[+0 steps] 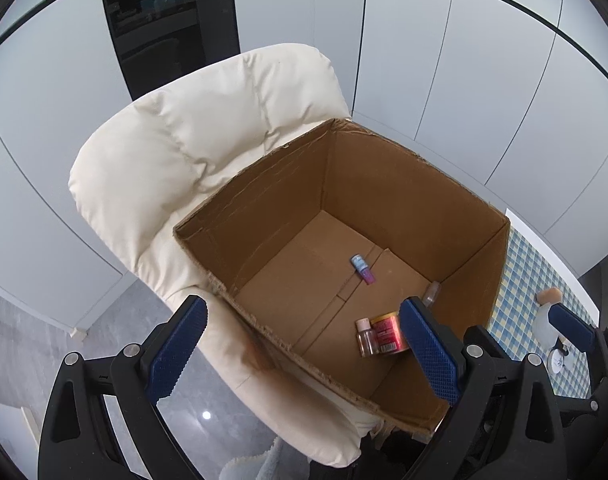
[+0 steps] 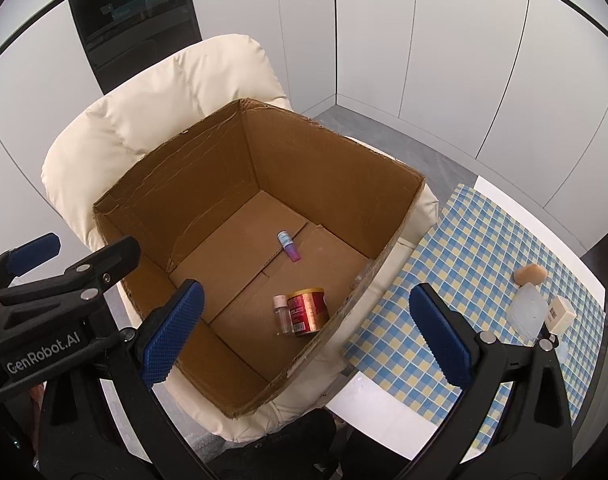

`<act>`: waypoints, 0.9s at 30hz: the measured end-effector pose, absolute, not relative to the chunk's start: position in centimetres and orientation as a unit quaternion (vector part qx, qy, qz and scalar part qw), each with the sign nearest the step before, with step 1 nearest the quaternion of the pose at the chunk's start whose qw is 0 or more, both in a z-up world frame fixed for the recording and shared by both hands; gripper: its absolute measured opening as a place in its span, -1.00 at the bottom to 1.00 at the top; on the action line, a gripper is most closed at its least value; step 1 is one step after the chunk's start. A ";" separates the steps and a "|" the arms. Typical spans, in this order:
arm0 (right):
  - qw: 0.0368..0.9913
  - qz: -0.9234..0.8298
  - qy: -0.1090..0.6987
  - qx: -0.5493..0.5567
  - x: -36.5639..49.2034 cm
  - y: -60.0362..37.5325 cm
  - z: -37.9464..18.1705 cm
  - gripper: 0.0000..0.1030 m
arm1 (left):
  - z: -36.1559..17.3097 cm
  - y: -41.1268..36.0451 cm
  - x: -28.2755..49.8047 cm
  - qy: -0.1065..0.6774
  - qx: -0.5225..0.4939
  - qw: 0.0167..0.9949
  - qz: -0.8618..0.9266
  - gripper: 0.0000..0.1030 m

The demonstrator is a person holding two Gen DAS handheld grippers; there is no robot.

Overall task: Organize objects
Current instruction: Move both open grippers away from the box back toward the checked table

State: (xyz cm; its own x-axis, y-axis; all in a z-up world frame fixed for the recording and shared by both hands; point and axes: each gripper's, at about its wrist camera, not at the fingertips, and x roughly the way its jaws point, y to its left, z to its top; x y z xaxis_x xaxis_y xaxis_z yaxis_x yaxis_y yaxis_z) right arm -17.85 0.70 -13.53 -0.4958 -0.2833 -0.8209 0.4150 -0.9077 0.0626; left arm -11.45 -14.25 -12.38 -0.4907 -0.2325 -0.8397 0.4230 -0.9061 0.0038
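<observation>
An open cardboard box [image 1: 383, 176] [image 2: 323, 160] sits on a cream padded chair [image 1: 192, 140] [image 2: 144, 96]. Inside lie a red can [image 1: 389, 333] [image 2: 307, 312], a small clear bottle with a pink cap [image 1: 365, 336] [image 2: 282, 314] beside it, a blue-and-purple tube [image 1: 363, 270] [image 2: 289, 246] and another clear bottle [image 1: 431, 293] by the right wall. My left gripper [image 1: 304, 356] is open and empty above the box's near edge. My right gripper [image 2: 305, 340] is open and empty above the box's near right corner.
A table with a blue-and-yellow checked cloth [image 2: 483, 264] [image 1: 527, 280] stands right of the chair. On it lie a tan sponge [image 2: 529, 274] [image 1: 549, 294], a clear pouch [image 2: 525, 314] and a small cream box [image 2: 559, 314]. White cabinet panels stand behind.
</observation>
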 end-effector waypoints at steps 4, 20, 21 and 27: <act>0.207 -0.862 0.071 0.457 -16.8 1.1 -13.0 1.00 | -11.9 -14.4 -10.3 0.102 0.465 0.197 -0.857 0.89; 0.208 -0.866 0.081 0.448 -11.7 2.9 -10.9 1.00 | -9.4 -13.4 -4.1 0.093 0.452 0.214 -0.861 0.88; 0.209 -0.865 0.080 0.449 -11.4 2.9 -10.8 1.00 | -9.3 -13.5 -3.6 0.091 0.452 0.217 -0.861 0.88; 0.208 -0.865 0.080 0.450 -9.0 3.4 -10.6 1.00 | -8.5 -13.7 -0.4 0.092 0.441 0.223 -0.865 0.88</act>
